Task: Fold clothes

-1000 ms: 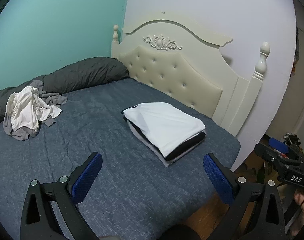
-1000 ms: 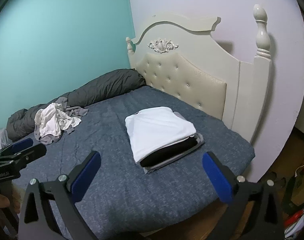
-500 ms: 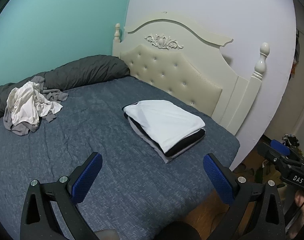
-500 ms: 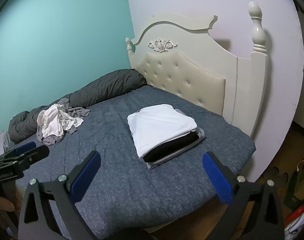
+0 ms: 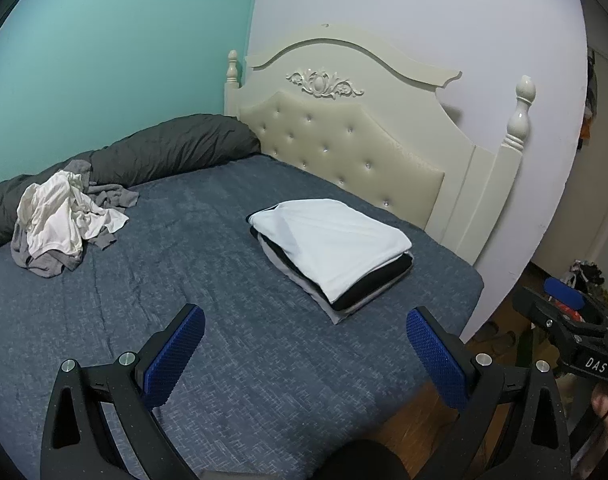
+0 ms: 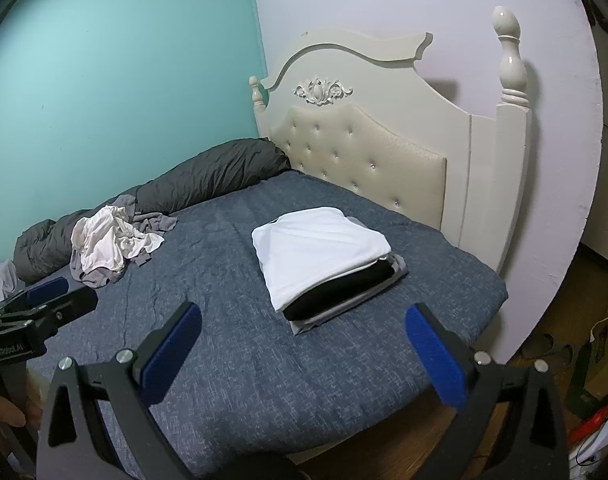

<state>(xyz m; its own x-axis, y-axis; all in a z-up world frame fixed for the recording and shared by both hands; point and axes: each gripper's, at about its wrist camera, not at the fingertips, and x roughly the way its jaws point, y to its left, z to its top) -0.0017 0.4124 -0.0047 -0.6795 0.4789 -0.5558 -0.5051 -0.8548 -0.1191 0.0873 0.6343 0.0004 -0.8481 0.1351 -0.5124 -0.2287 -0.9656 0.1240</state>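
Left wrist: left tool (image 5: 305, 324), right tool (image 6: 303, 322) released, above bed (image 5: 224, 340); folded stack (image 5: 332, 252).

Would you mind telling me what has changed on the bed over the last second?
Only the viewpoints drifted: both cameras pulled back slightly from the bed, so the folded stack and the crumpled pile sit a bit higher in frame. Nothing was grasped or released. The left gripper and right gripper stay open and empty, and the clothes lie as before.

Blue-covered bed (image 5: 240, 344); cream tufted headboard (image 5: 344, 148); dark rolled duvet (image 5: 172, 148) along teal wall (image 5: 104, 48); wooden floor (image 6: 552, 320).
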